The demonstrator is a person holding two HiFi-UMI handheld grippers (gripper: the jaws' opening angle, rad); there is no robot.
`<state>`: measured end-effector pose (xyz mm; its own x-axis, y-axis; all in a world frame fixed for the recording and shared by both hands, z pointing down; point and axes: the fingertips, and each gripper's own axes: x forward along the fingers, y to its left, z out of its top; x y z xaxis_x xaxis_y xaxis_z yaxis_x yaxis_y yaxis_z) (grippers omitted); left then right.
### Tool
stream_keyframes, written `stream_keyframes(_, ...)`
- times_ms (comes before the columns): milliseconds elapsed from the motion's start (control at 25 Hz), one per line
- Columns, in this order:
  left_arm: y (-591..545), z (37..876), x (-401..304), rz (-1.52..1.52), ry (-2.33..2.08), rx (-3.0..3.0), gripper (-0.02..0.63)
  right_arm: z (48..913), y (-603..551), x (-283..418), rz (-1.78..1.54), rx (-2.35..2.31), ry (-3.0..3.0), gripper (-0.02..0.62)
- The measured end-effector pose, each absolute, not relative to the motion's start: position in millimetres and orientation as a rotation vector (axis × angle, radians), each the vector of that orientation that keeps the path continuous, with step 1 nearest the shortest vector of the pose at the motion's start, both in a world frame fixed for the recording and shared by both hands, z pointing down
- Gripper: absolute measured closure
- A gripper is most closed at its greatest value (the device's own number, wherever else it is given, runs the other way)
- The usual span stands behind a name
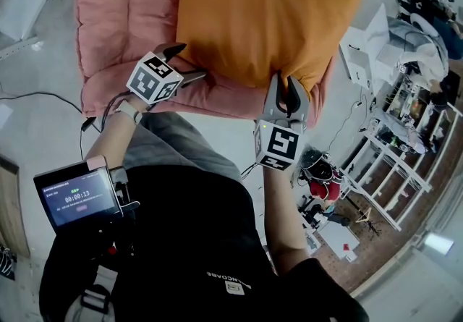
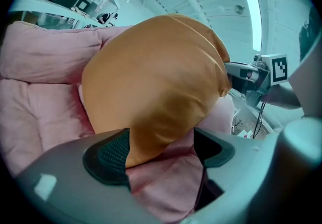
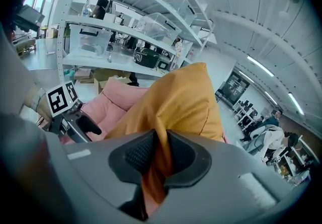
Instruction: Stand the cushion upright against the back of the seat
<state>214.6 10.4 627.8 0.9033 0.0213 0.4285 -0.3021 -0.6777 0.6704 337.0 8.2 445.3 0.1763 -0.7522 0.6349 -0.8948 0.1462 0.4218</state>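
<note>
My right claw [image 1: 287, 92] is clamped on the orange cushion [image 1: 260, 17], its pads pinching a fold of fabric at the near right corner, and the right gripper view shows the cloth bunched tight between them [image 3: 160, 155]. My left claw [image 1: 187, 61] stands wide apart at the cushion's near left side. In the left gripper view the lower corner of the cushion hangs between the jaws [image 2: 161, 150], brushing the left-hand pad while the other pad stands clear of it, so I would not call that a grip. The cushion lies on the pink seat [image 1: 116, 17], ahead of both claws and a little up from them. Its near edge runs across from one claw to the other, and its body stretches away from me toward the backrest [image 2: 45, 47]. That is the relation the next move turns on: the backrest is straight beyond the cushion, so I judge the near edge has to be pushed forward and down so that the far edge rises up the back. The right claw already has hold of its corner, and the left is just as near to its own but has yet to close. I can't quite tell from these views whether the far edge already touches the backrest or leans just short of it.
</note>
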Motion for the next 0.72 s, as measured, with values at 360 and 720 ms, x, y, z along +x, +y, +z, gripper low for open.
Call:
stream_keyframes(360, 10.6, 627.4, 214.1, 0.523, -0.204, 2.259, 0.198, 471.3, 6.1, 332.1, 0.260, 1.530, -1.600, 0.549)
stream_keyframes(720, 12.3, 629.3, 217.1, 0.535, -0.198, 2.258, 0.199, 475.8, 4.7, 347.0, 0.266, 1.546, -1.577, 0.532)
